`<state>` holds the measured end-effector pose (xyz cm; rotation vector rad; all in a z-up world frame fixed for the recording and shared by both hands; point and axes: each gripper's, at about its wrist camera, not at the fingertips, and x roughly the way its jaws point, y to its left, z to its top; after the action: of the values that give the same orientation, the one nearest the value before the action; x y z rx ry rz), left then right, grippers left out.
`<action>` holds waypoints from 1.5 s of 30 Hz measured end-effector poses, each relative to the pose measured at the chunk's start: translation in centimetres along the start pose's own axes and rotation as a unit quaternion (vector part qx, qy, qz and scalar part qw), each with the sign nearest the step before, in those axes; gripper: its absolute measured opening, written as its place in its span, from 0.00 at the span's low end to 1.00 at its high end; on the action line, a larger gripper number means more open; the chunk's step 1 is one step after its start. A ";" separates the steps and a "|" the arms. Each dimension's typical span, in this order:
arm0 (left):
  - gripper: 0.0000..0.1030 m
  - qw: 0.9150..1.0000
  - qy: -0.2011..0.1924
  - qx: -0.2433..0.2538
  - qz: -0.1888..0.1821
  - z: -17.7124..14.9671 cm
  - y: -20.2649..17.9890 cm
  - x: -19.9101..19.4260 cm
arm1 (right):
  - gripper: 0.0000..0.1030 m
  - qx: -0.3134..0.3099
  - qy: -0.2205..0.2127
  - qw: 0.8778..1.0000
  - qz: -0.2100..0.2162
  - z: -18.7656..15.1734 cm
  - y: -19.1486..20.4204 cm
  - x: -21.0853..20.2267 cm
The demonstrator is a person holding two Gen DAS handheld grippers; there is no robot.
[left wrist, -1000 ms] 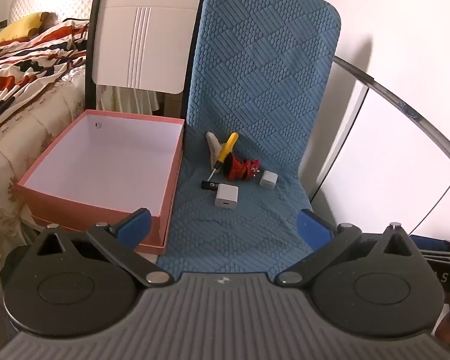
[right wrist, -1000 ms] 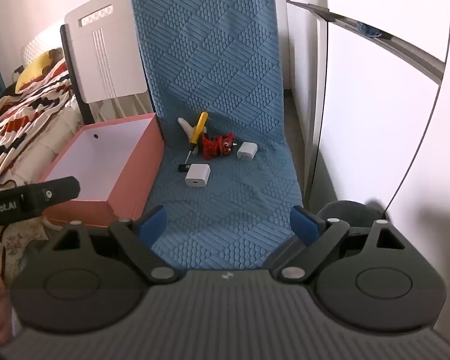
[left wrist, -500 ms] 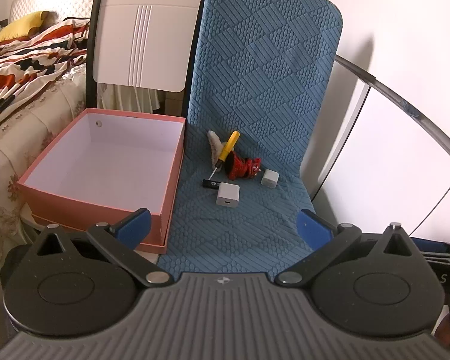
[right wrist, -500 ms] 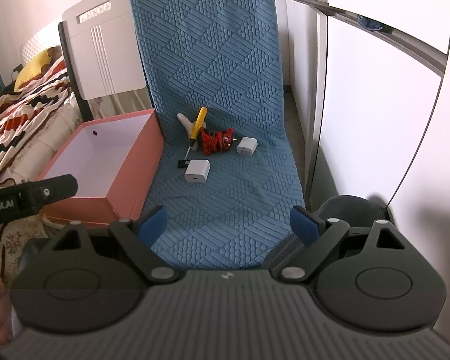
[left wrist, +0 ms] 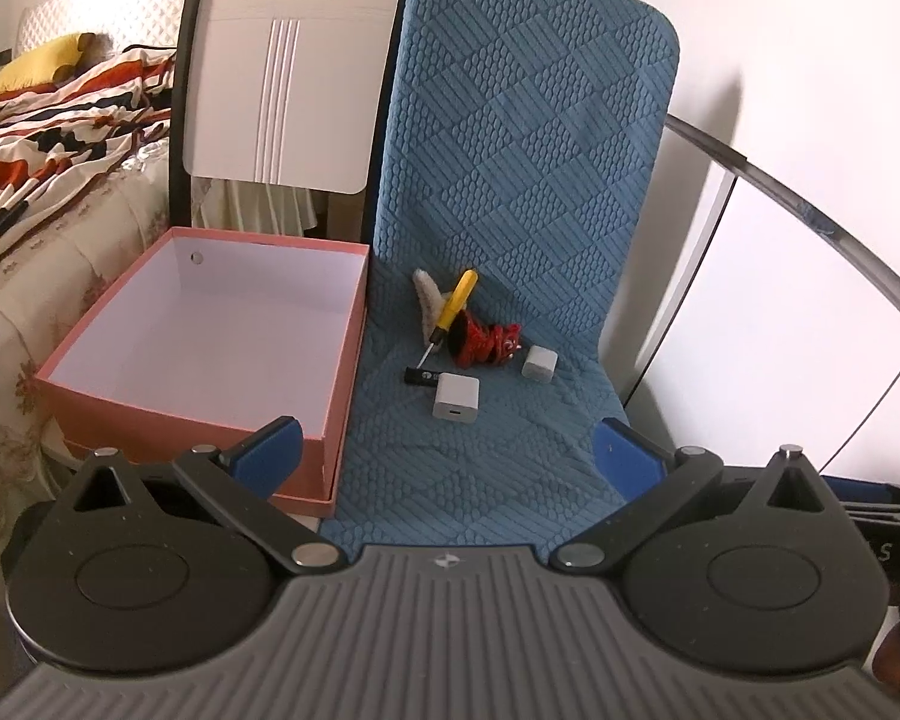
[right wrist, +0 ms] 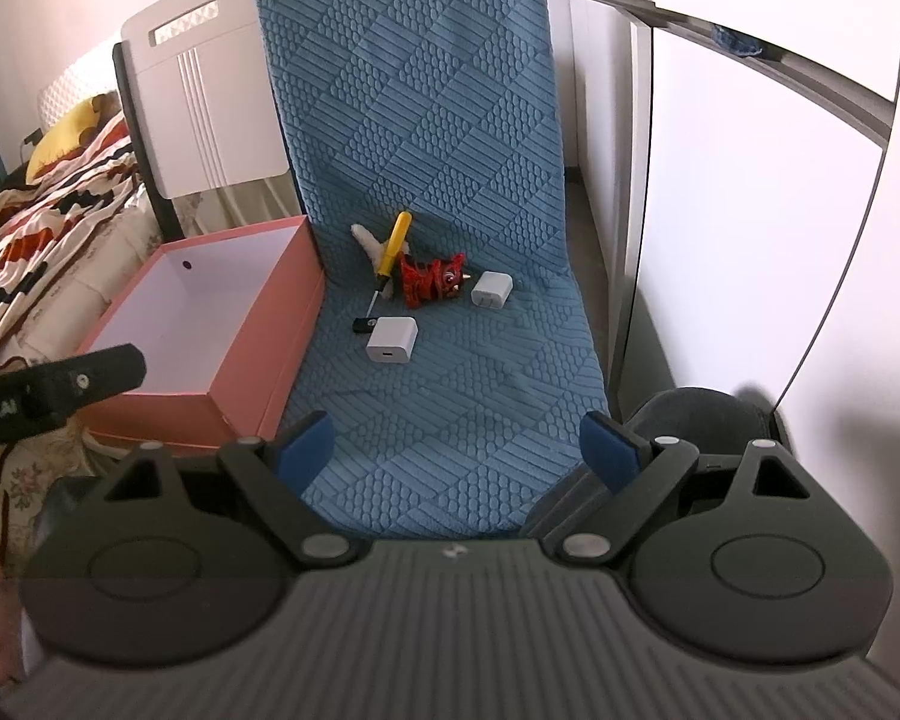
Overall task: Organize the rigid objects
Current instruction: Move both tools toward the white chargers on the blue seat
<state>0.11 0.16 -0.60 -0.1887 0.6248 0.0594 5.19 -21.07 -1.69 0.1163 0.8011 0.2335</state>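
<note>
Bright, even daylight — fisheye bending at edges (right wall overexposed), soft shadows.

My right gripper [right wrist: 456,450] hangs with fingers [right wrist: 306,443] spread wide, nothing between them, over the blue chair cover [right wrist: 450,396]. Ahead: yellow screwdriver [right wrist: 392,252], red toy [right wrist: 432,283], two white chargers [right wrist: 392,340] [right wrist: 491,290]. Pink box [right wrist: 258,336] sits left.

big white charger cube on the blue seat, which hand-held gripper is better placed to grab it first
Right, probably. The right hand-held gripper is open with the large white charger cube almost centred ahead; the left hand-held gripper sits nearer the pink cardboard box.
</note>
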 end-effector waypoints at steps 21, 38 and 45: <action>1.00 1.000 0.017 -0.003 0.009 -0.5 0.2 1.4 | 0.88 0.000 0.014 1.000 0.000 -0.2 -0.4 1.0; 1.00 0.999 0.042 0.007 -0.007 -0.4 -0.2 5.7 | 0.88 0.015 0.032 0.999 -0.013 0.2 -1.6 3.9; 1.00 0.998 0.056 0.007 -0.005 -0.8 0.1 8.0 | 0.88 0.014 0.034 0.999 -0.008 0.4 -1.9 5.6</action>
<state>6.10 0.14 -5.93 -0.1824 0.7362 0.0348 9.58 -21.49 -5.70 0.1281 0.8730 0.2114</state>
